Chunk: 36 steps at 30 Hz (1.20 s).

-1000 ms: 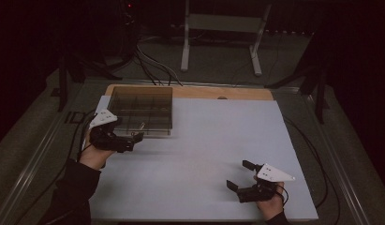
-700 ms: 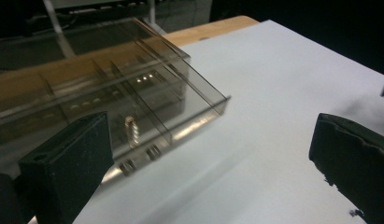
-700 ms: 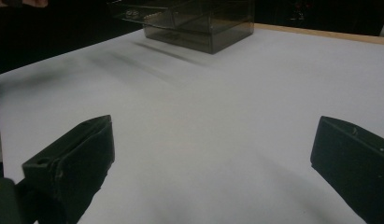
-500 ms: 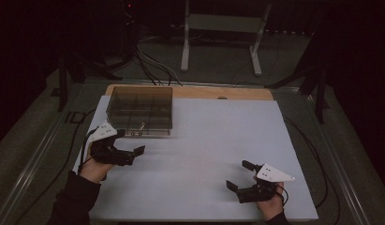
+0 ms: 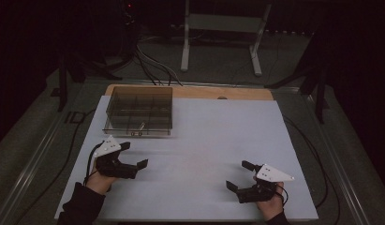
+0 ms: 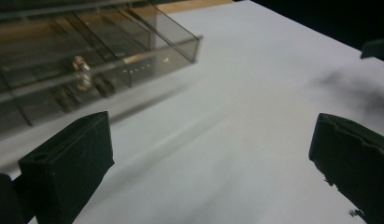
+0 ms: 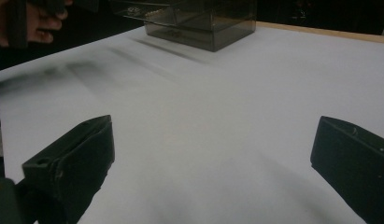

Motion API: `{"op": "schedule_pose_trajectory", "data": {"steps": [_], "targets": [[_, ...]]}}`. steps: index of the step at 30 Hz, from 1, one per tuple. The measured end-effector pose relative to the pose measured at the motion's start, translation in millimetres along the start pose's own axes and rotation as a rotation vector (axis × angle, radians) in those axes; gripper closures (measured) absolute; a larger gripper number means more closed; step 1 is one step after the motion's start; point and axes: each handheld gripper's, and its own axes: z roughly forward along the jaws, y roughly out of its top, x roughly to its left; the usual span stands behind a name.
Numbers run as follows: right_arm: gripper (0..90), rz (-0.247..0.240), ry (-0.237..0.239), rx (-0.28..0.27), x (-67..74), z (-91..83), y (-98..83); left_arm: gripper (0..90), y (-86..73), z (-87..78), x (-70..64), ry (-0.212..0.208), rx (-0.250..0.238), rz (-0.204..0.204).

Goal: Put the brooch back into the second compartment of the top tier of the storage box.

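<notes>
Two open grippers over a white table, compartment box at upper left

The white table (image 5: 204,140) spans the high view's centre; the smoky clear box (image 5: 139,111) (small metal parts inside) sits upper left, the left gripper (image 5: 132,155) just below it, jaws wide and empty; the right gripper (image 5: 238,176), lower right, is equally wide, holding nothing.

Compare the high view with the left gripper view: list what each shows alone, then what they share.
High view alone: the left gripper in its hand, the wooden table edge's far length, a metal stand on the floor beyond.

Left gripper view alone: close detail of small metal parts inside the box.

Shared: the clear compartment box, the white tabletop and the right gripper, both grippers' jaws apart.
</notes>
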Motion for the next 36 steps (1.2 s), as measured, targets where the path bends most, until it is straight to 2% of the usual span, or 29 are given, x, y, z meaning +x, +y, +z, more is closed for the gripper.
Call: {"op": "schedule_pose_trajectory", "data": {"steps": [4,8,10,13,17,19,22,27,33,36], "targets": [[0.0,-0.002,-0.001,0.001,0.2,0.6,-0.1,0.7,-15.0,5.0,-1.5,-0.024,0.019,0.008],[0.0,-0.002,-0.001,0.006,1.0,0.7,0.0,0.7,-25.2,5.0,-3.4,-0.036,0.026,0.039],[0.0,-0.004,0.000,0.006,0.5,1.0,-0.2,0.8,-29.5,3.9,-2.9,-0.048,0.031,0.035],[0.0,-0.006,-0.001,0.005,0.7,0.4,-0.1,0.7,-37.1,2.6,-4.3,-0.041,0.045,0.043],[0.0,-0.004,0.001,0.005,0.3,0.4,-0.2,0.7,-46.0,-0.9,-7.1,-0.033,0.048,0.031],[0.0,-0.006,0.001,0.004,0.7,0.0,0.0,0.8,-49.0,-3.8,-8.7,-0.016,0.044,0.047],[0.0,-0.004,0.004,0.004,-0.1,0.2,-0.1,0.8,-53.7,-7.2,-10.7,0.013,0.035,0.043],[0.0,-0.004,0.005,0.005,0.6,0.3,-0.1,0.8,-61.1,-11.8,-13.8,0.022,0.056,0.052],[0.0,0.000,0.007,0.005,-0.3,0.8,-0.3,0.8,-66.8,-24.2,-14.4,0.034,0.053,0.048],[0.0,0.000,0.010,0.008,0.2,0.9,-0.4,0.8,-70.6,-31.0,-14.0,0.057,0.054,0.059]]}}
